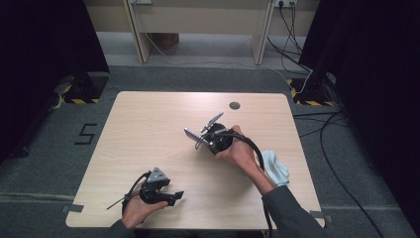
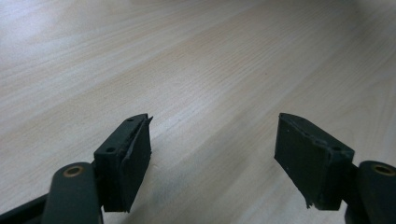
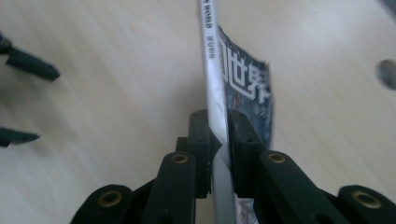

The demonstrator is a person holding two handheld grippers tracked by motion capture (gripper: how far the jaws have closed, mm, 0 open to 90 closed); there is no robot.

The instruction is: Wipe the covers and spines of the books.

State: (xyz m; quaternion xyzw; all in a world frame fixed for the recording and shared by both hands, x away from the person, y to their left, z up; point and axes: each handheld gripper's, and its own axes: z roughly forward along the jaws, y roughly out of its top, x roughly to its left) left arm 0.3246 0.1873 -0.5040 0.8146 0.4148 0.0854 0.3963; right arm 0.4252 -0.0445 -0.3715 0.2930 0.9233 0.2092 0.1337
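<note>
At centre of the surface [image 1: 148, 119], slightly toward 3 o'clock: right tool [image 1: 203, 136] clamped on the spine edge of a thin book [image 3: 215, 93], jaws pinched tight on both sides, pages fanning toward 12 o'clock. Near 7 o'clock, at the front edge: left tool [image 2: 212, 154] resting low, jaws wide, nothing between them. At 4 o'clock, beside the right forearm: a pale cloth [image 1: 275, 167], untouched. At 1 o'clock: a small round hole [image 1: 235, 105].

Likely trouble: grip sits on a narrow strip, so the book could pivot or slide out if swung or set down fast. Loose pages could splay, catch the surface and fold under. Could also slip if the cover is glossy. Safer lowered slowly and flat, with the left tool brought in to steady.
</note>
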